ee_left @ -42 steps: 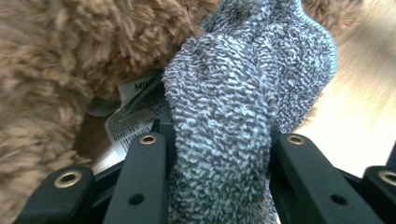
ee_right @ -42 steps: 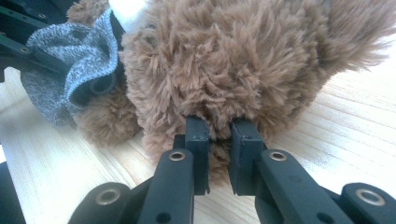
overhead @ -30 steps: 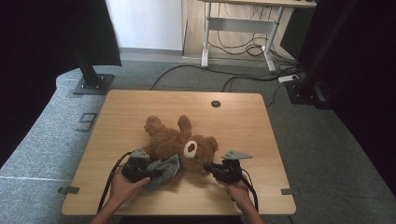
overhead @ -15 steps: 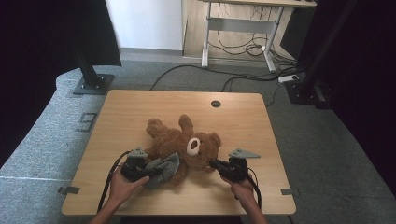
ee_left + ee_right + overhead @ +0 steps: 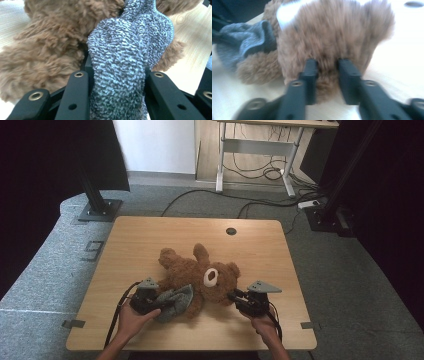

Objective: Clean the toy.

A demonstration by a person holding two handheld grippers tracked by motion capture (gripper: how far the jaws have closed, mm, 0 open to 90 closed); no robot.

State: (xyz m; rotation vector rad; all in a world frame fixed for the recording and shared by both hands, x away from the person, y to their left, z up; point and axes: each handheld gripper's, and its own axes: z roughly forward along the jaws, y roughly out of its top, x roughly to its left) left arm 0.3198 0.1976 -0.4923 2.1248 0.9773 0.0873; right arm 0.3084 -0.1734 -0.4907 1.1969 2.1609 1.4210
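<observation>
A brown teddy bear (image 5: 187, 267) lies on its back in the middle of the wooden table (image 5: 150, 235), head toward the front right. A grey knitted sock (image 5: 176, 298) covers the bear's near limb. My left gripper (image 5: 161, 303) is shut on this sock (image 5: 120, 62), which bulges between the jaws against the brown fur (image 5: 47, 50). My right gripper (image 5: 234, 296) sits at the bear's head. In the right gripper view its jaws (image 5: 327, 67) pinch a tuft of the bear's fur (image 5: 332, 32), with the sock (image 5: 242, 42) off to the left.
A round cable hole (image 5: 230, 231) sits near the table's far edge. On the floor, a black stand base (image 5: 100, 210) is at the back left and another (image 5: 325, 220) at the back right. A desk frame with cables (image 5: 255, 150) stands behind.
The bear and my right gripper have shifted to the right, and the bear's head has turned toward that gripper. My left gripper stays on the sock with barely any movement.
</observation>
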